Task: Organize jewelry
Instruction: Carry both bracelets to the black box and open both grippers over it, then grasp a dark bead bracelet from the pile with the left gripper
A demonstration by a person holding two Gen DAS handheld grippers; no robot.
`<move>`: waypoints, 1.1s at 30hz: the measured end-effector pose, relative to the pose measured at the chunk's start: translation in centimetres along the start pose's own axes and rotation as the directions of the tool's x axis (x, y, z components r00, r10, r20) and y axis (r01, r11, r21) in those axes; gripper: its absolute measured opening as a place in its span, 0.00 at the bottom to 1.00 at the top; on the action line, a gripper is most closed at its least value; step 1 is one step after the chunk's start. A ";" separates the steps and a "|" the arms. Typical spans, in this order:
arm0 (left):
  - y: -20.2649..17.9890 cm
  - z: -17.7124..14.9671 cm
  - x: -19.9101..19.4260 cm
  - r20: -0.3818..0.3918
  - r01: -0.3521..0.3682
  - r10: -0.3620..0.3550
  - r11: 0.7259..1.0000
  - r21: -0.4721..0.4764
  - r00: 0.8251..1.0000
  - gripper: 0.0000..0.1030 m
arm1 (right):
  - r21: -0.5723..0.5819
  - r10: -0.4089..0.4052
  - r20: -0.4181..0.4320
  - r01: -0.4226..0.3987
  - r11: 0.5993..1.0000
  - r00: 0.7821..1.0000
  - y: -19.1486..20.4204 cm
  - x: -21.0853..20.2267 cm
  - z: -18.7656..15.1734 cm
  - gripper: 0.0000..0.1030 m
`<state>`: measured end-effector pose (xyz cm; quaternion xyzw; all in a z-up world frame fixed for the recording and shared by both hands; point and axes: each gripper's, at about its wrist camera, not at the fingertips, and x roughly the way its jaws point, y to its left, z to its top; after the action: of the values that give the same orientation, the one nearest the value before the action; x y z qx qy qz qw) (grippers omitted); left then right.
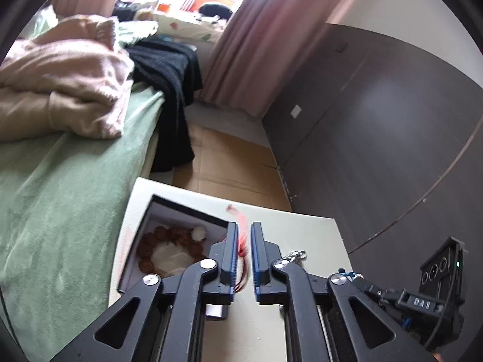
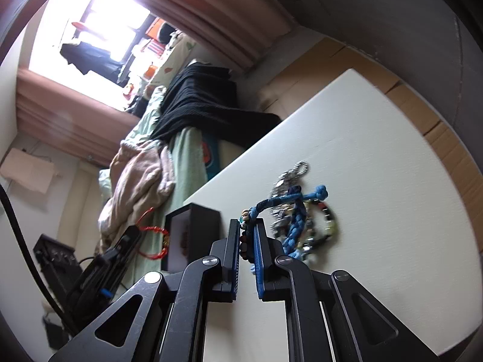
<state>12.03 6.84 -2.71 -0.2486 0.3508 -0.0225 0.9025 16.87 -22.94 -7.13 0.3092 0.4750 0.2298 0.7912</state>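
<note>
My left gripper (image 1: 244, 226) is shut on a red string bracelet (image 1: 243, 241) and holds it beside the black jewelry box (image 1: 157, 205). The box holds a brown bead bracelet (image 1: 169, 241) on white lining. In the right wrist view the left gripper (image 2: 132, 232) shows at the left, the red bracelet (image 2: 154, 235) hanging from it next to the box (image 2: 196, 226). My right gripper (image 2: 245, 224) is shut on a dark beaded bracelet (image 2: 245, 235) tied to a blue braided cord (image 2: 289, 211). A pile of silver chain and other bracelets (image 2: 289, 187) lies just beyond.
The white table (image 2: 377, 166) stands beside a green-covered bed (image 1: 60, 181) with a beige blanket (image 1: 66, 84) and a black garment (image 1: 172, 75). A dark wardrobe (image 1: 377, 120) is on the right. Cardboard (image 1: 226, 157) covers the floor. A silver chain (image 1: 297, 255) lies near the right gripper's body (image 1: 437, 286).
</note>
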 end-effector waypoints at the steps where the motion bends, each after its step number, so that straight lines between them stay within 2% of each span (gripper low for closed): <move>1: 0.6 0.2 0.0 -0.006 -0.001 0.001 1.000 -0.026 1.000 0.37 | -0.008 0.011 -0.004 -0.011 1.000 1.000 0.4 0.3 -0.2 0.10; 2: 1.2 0.3 -0.2 0.001 -0.004 0.004 0.999 -0.044 1.000 0.62 | -0.015 0.021 -0.006 -0.021 1.000 1.000 0.8 0.5 -0.3 0.10; 3: 1.6 0.4 -0.5 0.015 -0.010 0.011 0.998 -0.059 1.000 0.75 | -0.020 0.027 -0.007 -0.028 0.999 1.000 1.1 0.7 -0.5 0.10; 6: 2.5 0.9 -2.0 0.078 -0.029 0.035 0.997 -0.077 0.996 0.75 | -0.038 0.065 -0.009 -0.065 0.997 0.998 2.2 1.3 -0.8 0.10; 17: 5.6 1.8 -3.7 0.087 -0.042 0.053 0.991 -0.125 0.995 0.75 | -0.119 0.203 -0.028 -0.205 0.972 0.979 7.7 4.5 -2.1 0.10; 22: 7.5 2.1 -4.2 0.103 -0.058 0.077 0.983 -0.173 0.992 0.75 | -0.127 0.296 -0.041 -0.298 0.946 0.954 10.7 6.6 -1.8 0.11; 24: 7.9 2.2 -4.3 0.101 -0.052 0.073 0.979 -0.195 0.992 0.75 | -0.149 0.289 -0.088 -0.299 0.943 0.953 12.1 8.1 -1.7 0.28; 25: 8.0 2.2 -4.4 0.104 -0.050 0.072 0.978 -0.201 0.992 0.75 | -0.158 0.269 -0.118 -0.286 0.945 0.956 12.5 8.8 -1.7 0.54; 26: 8.1 2.1 -4.5 0.112 -0.051 0.075 0.977 -0.207 0.991 0.75 | -0.161 0.234 -0.121 -0.252 0.954 0.965 12.5 9.2 -1.6 0.63; 30: 7.3 1.7 -3.9 0.111 -0.067 0.087 0.983 -0.170 0.990 0.75 | -0.168 0.177 -0.101 -0.192 0.967 0.979 10.7 8.4 -1.3 0.63; 33: 6.4 1.5 -2.8 0.115 -0.070 0.085 0.990 -0.125 0.990 0.75 | -0.237 0.095 -0.062 -0.107 0.966 0.994 9.4 6.2 -1.6 0.63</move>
<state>10.06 13.66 -3.02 -0.2899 0.3061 0.0490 0.9055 17.58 -11.87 -4.86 0.2292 0.4472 0.3330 0.7979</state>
